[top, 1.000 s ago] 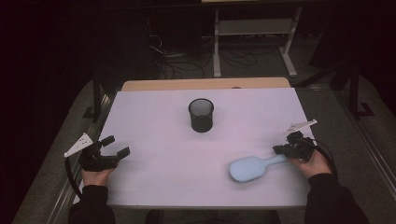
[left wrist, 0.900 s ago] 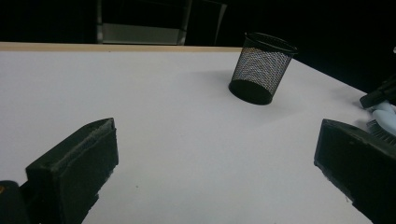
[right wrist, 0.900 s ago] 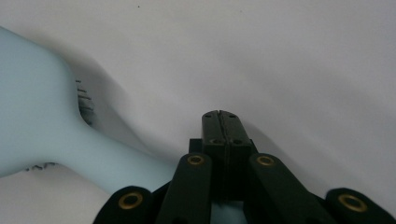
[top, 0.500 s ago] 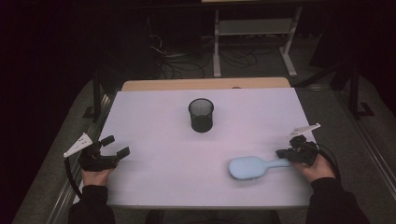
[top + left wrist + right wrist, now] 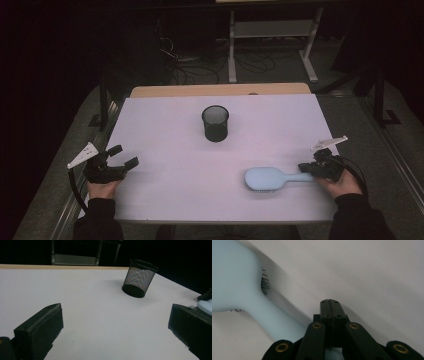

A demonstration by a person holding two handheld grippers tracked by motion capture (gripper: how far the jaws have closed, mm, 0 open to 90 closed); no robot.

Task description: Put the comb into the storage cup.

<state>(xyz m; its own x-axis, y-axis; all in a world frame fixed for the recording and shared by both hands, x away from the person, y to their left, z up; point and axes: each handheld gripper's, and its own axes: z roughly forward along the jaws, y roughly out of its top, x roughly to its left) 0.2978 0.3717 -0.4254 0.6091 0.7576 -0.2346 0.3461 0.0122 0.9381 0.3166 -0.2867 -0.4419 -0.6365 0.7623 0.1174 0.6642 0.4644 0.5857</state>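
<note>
At the near right edge of the table [image 5: 165, 125], the right gripper [image 5: 306, 168] sits with jaws closed beside the handle of a pale blue hairbrush [image 5: 272, 178] lying flat; near left, the left gripper [image 5: 125, 156] rests wide open, holding nothing; farther off, mid-table, stands a black mesh cup [image 5: 215, 123].

light: dim room, white table [image 5: 165, 125] lit from above | shadows: soft beside mesh cup [image 5: 139, 278] | blur: hairbrush [image 5: 234, 277] out of focus close up

black mesh cup [image 5: 215, 123] — white table [image 5: 170, 165]
</note>
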